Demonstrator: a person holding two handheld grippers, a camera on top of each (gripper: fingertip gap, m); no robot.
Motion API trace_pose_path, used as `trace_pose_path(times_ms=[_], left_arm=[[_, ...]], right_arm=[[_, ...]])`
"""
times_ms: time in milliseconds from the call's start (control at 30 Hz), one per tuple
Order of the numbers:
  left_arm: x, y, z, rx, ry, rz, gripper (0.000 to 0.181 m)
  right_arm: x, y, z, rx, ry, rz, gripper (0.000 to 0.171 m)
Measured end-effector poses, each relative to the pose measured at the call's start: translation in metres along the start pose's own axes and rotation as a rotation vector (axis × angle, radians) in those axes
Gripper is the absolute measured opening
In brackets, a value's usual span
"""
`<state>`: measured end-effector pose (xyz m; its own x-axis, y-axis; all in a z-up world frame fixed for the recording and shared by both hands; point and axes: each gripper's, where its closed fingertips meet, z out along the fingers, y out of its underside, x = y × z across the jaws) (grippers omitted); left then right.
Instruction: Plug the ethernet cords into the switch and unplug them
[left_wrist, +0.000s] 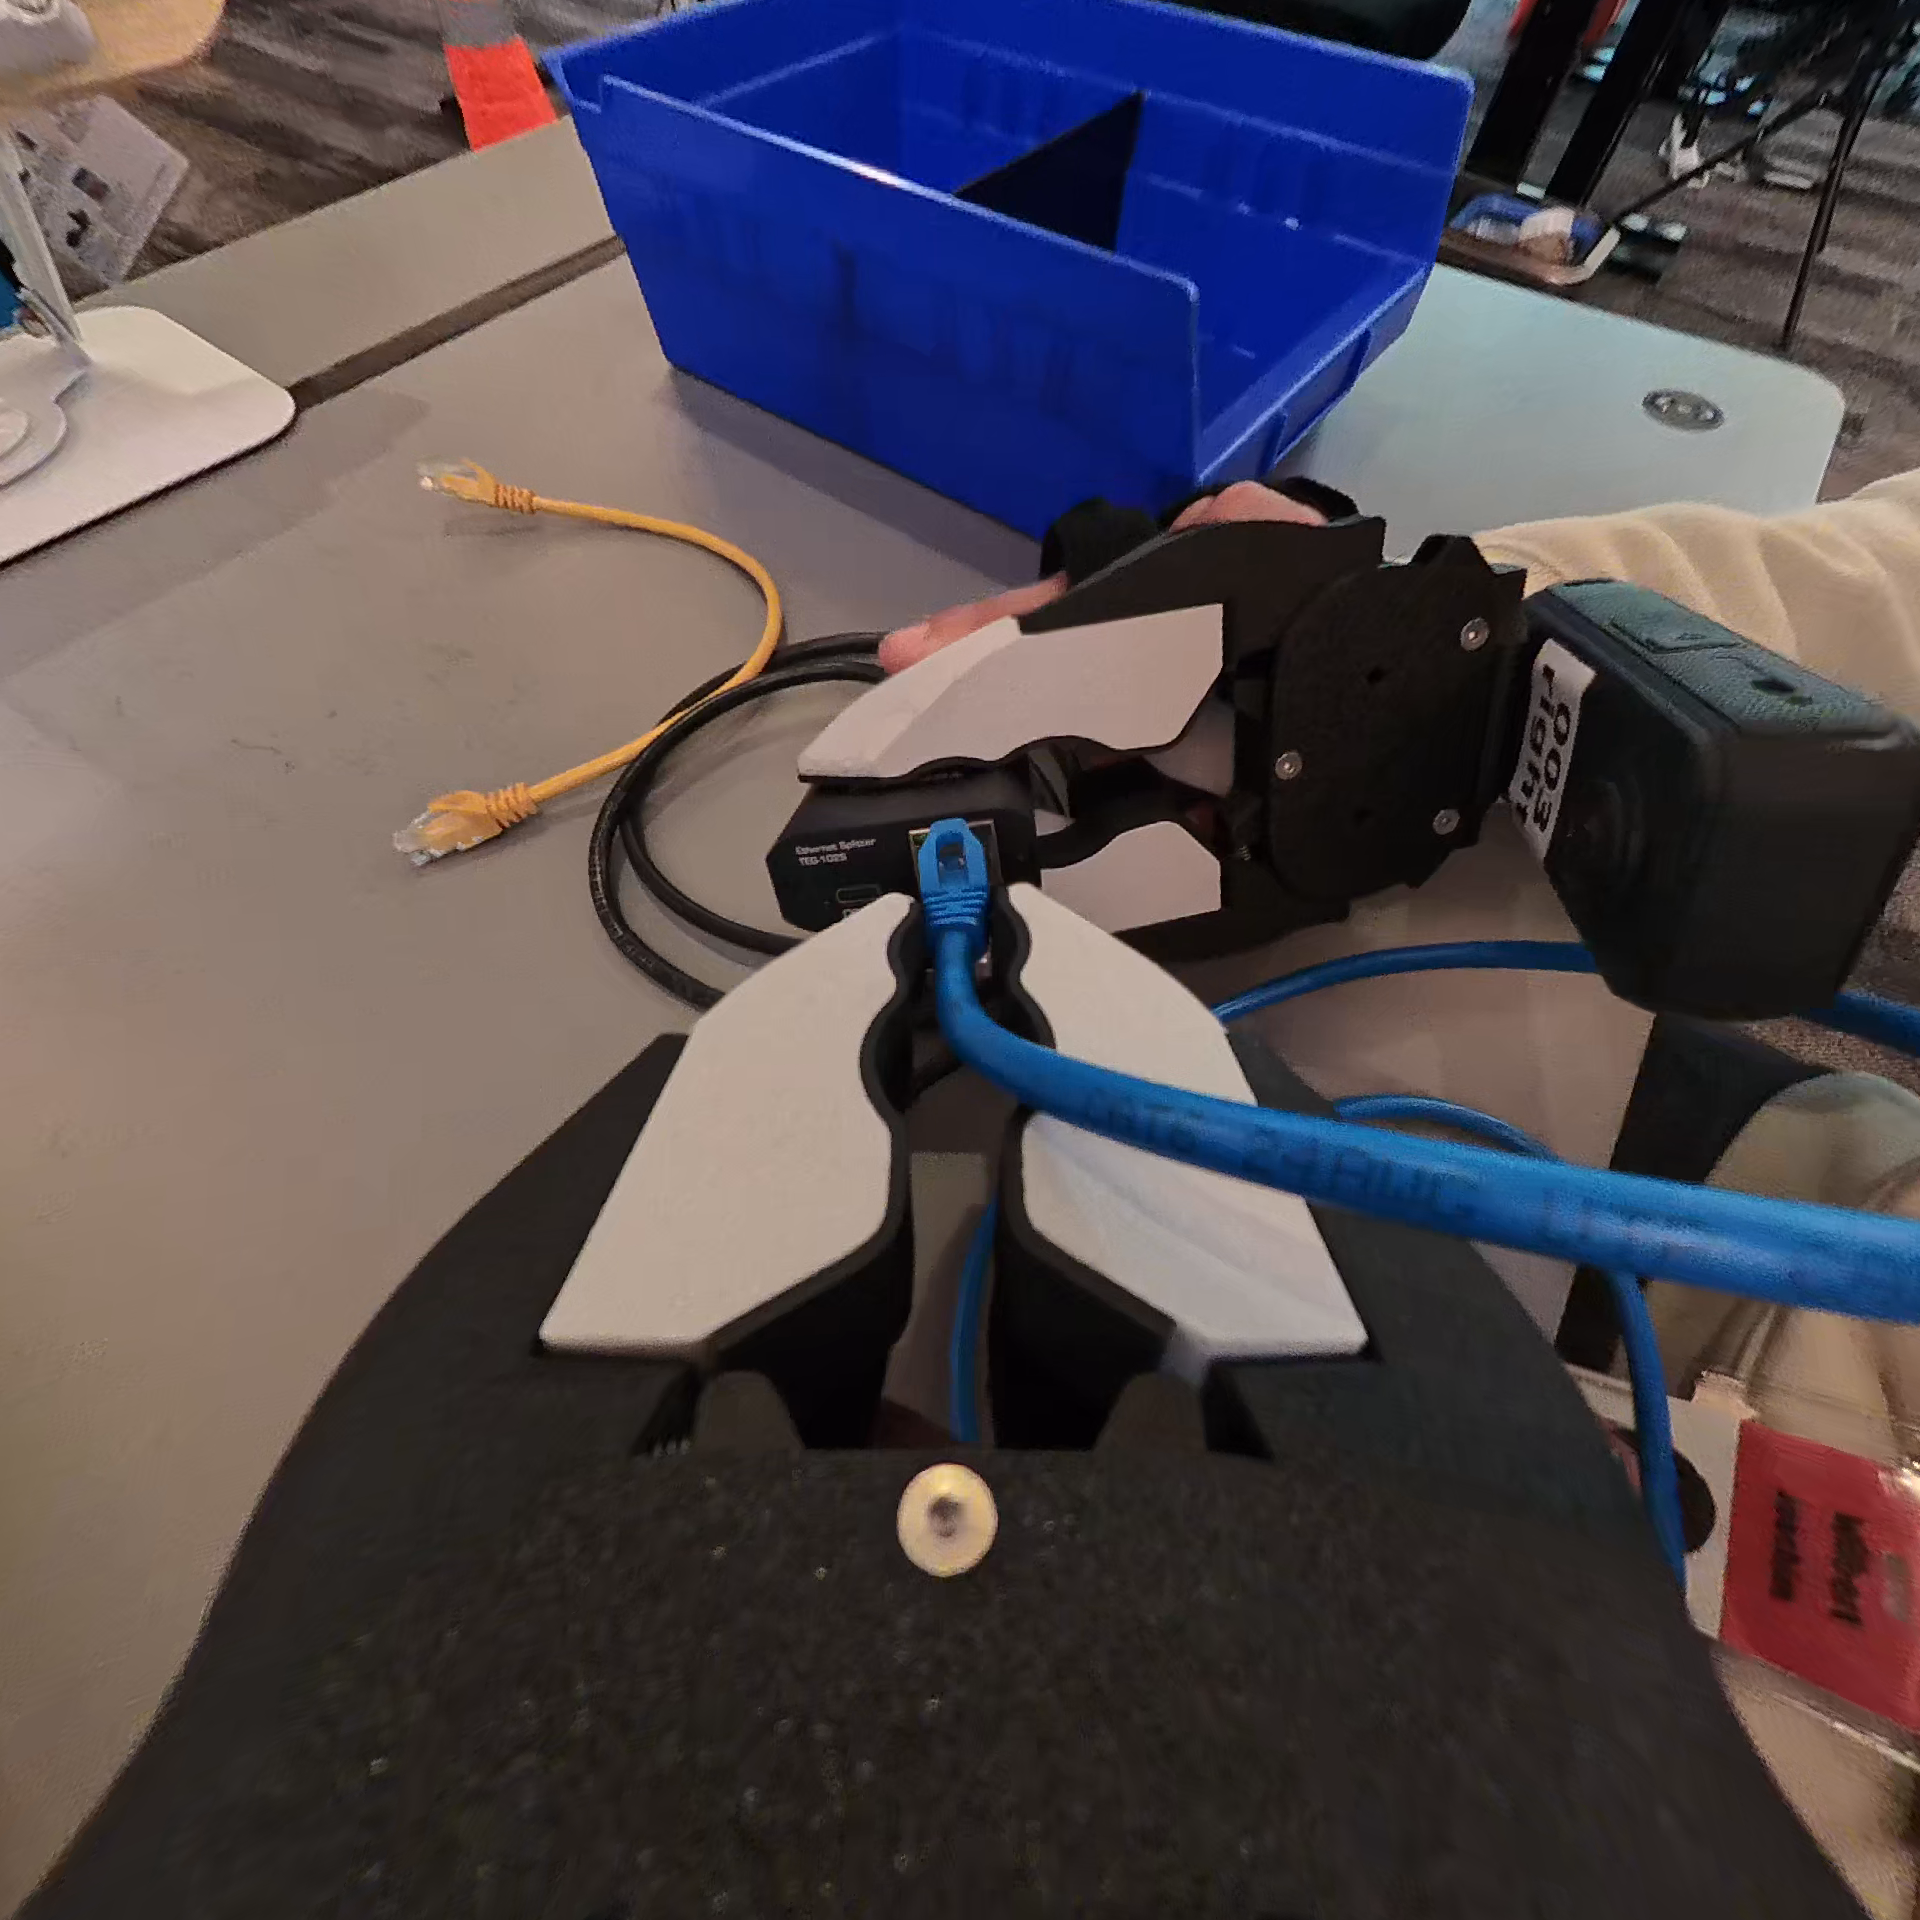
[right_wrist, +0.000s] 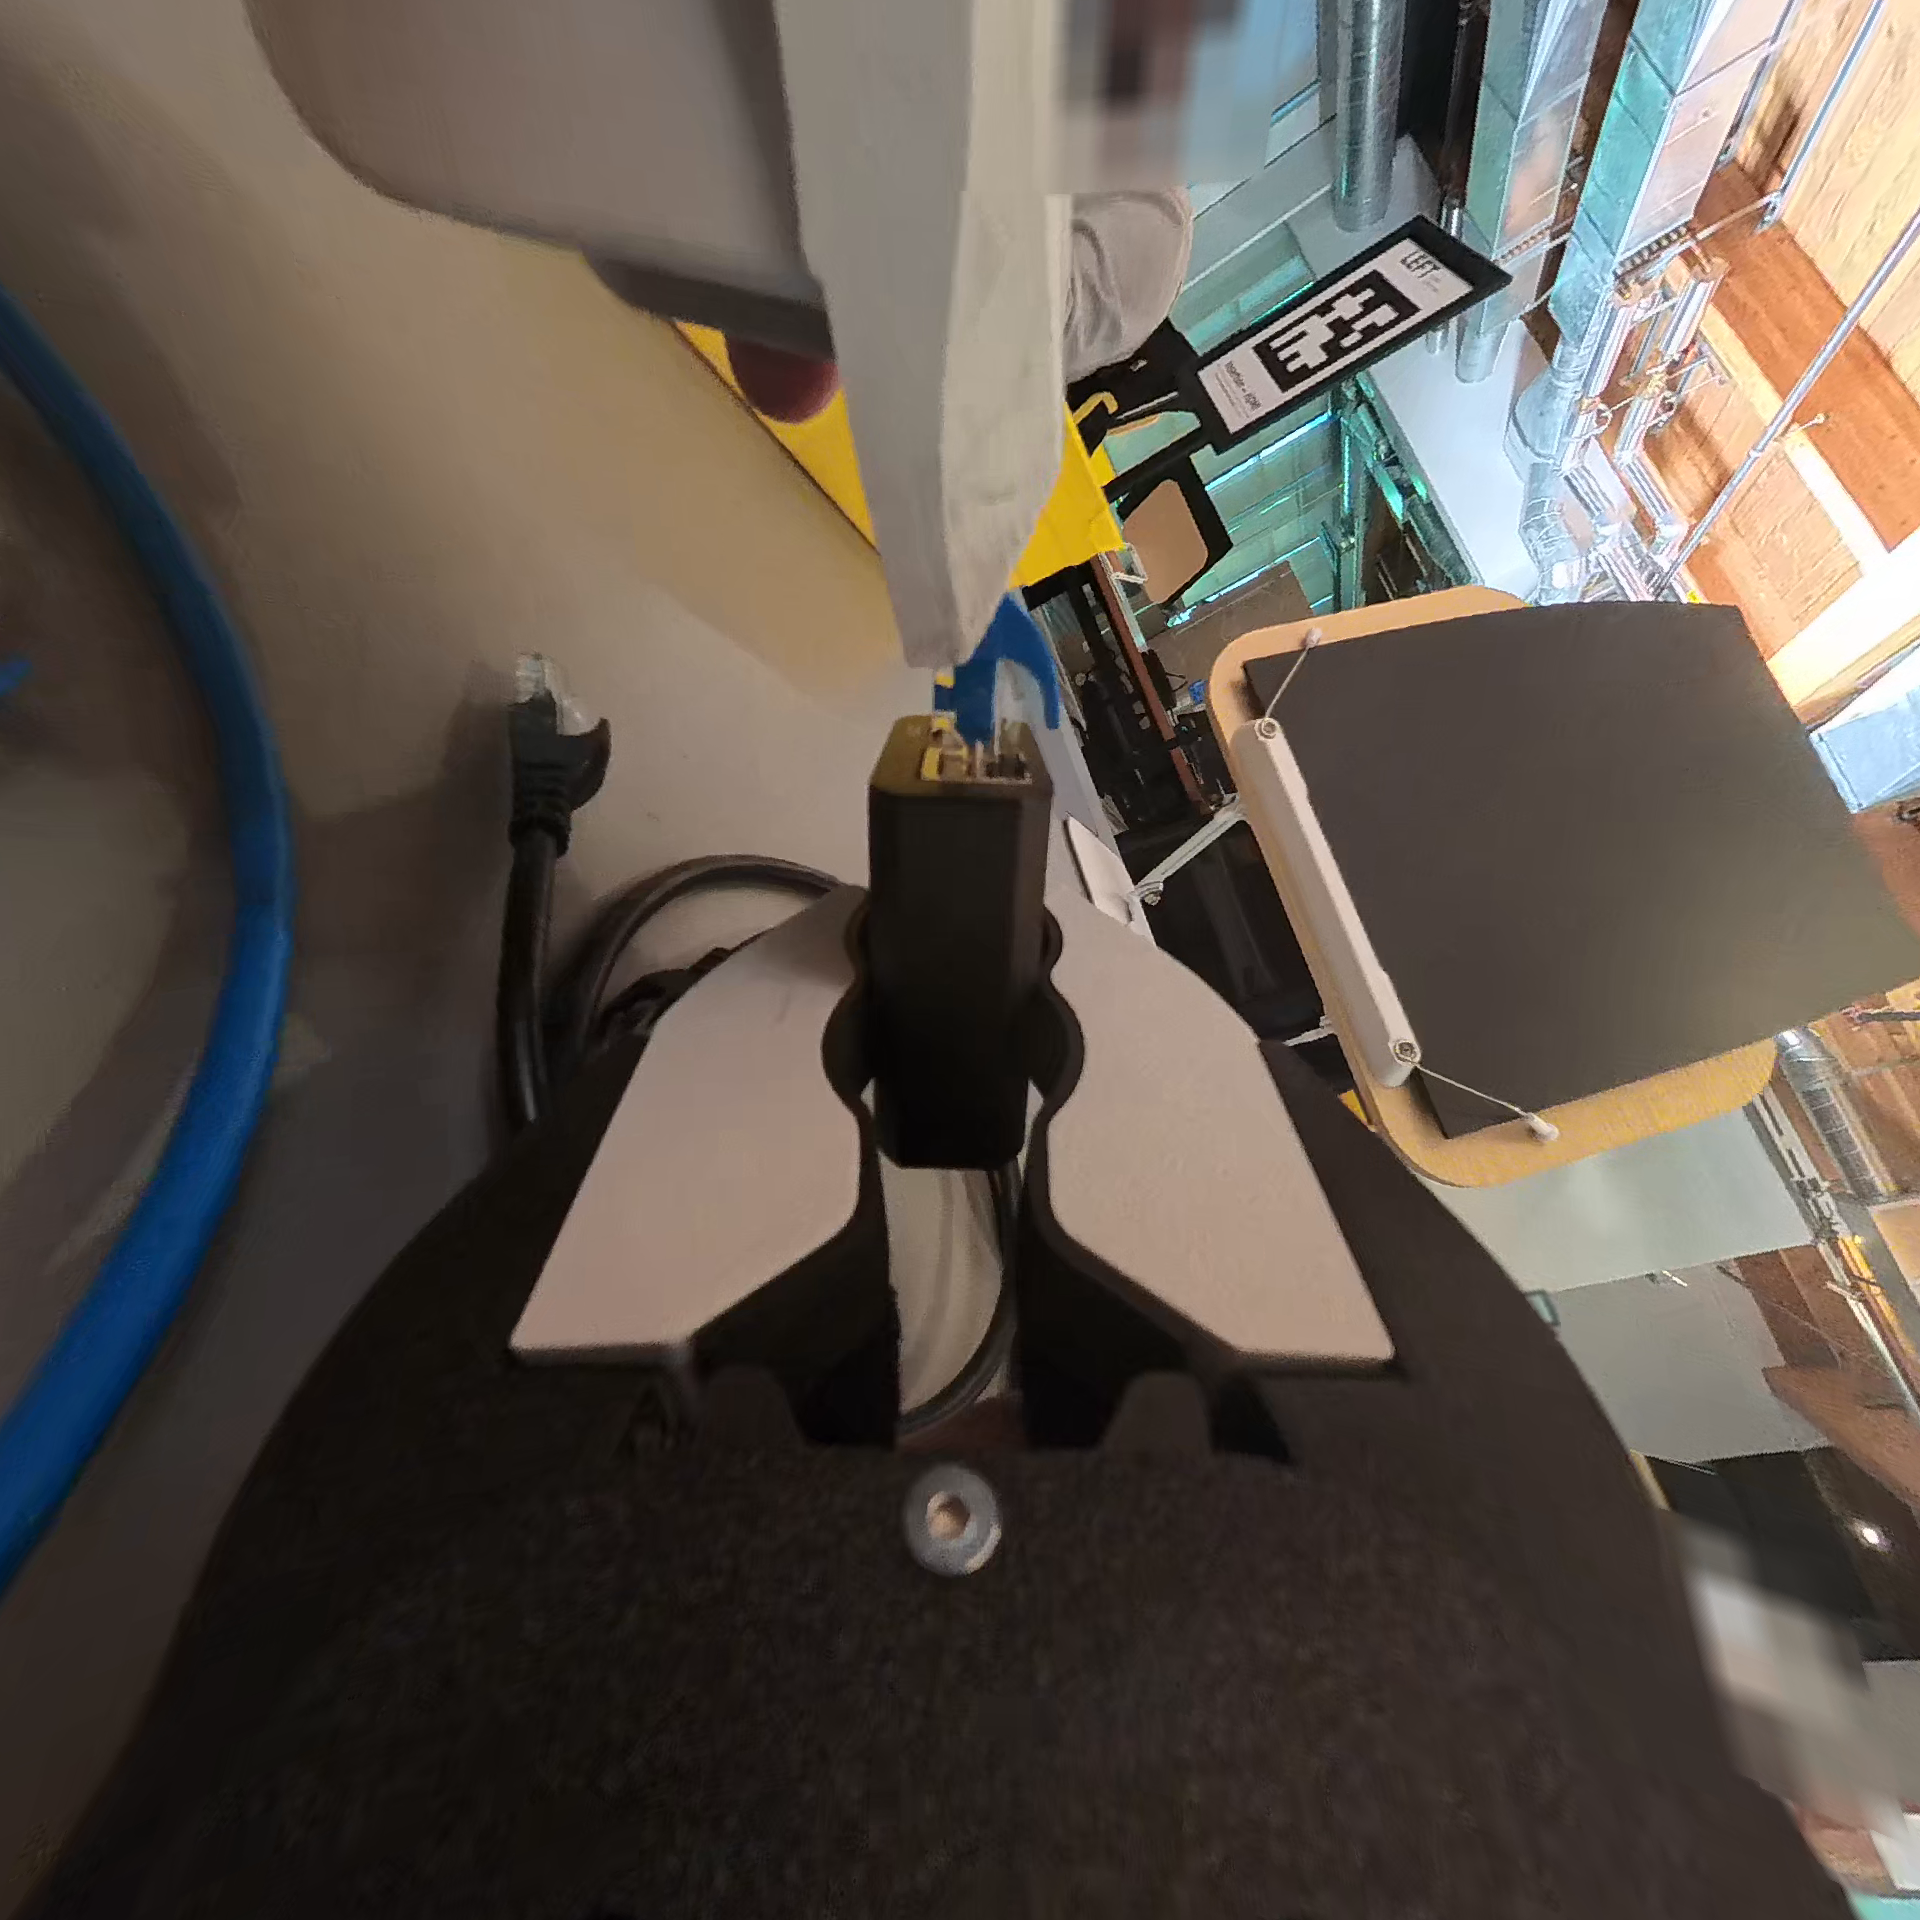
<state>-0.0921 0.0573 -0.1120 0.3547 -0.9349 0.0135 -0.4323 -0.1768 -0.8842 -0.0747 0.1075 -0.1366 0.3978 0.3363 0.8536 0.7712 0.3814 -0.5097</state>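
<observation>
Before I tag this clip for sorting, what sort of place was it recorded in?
Probably a shared workshop or lab space, not a home. A grey work table holds a blue parts bin and loose ethernet cords, a printed marker board hangs nearby, and exposed metal ducts run along a wood-panelled ceiling.

three ethernet cords, one switch, one blue bin, two grippers

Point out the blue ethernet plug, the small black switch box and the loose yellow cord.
Blue ethernet plug (left_wrist: 951, 868): left wrist view, on its ribbed boot at the port.
Small black switch box (right_wrist: 951, 935): right wrist view, on its top face.
Loose yellow cord (left_wrist: 717, 556): left wrist view, on its curved middle.
</observation>
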Motion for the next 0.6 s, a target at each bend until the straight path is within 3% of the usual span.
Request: trace_pose_path(times_ms=[600], left_arm=[[0.0000, 0.0079, 0.0068, -0.041, -0.007, 0.015, 0.012]], right_arm=[[-0.0089, 0.0032, -0.0020, -0.044, -0.040, -0.020, 0.024]])
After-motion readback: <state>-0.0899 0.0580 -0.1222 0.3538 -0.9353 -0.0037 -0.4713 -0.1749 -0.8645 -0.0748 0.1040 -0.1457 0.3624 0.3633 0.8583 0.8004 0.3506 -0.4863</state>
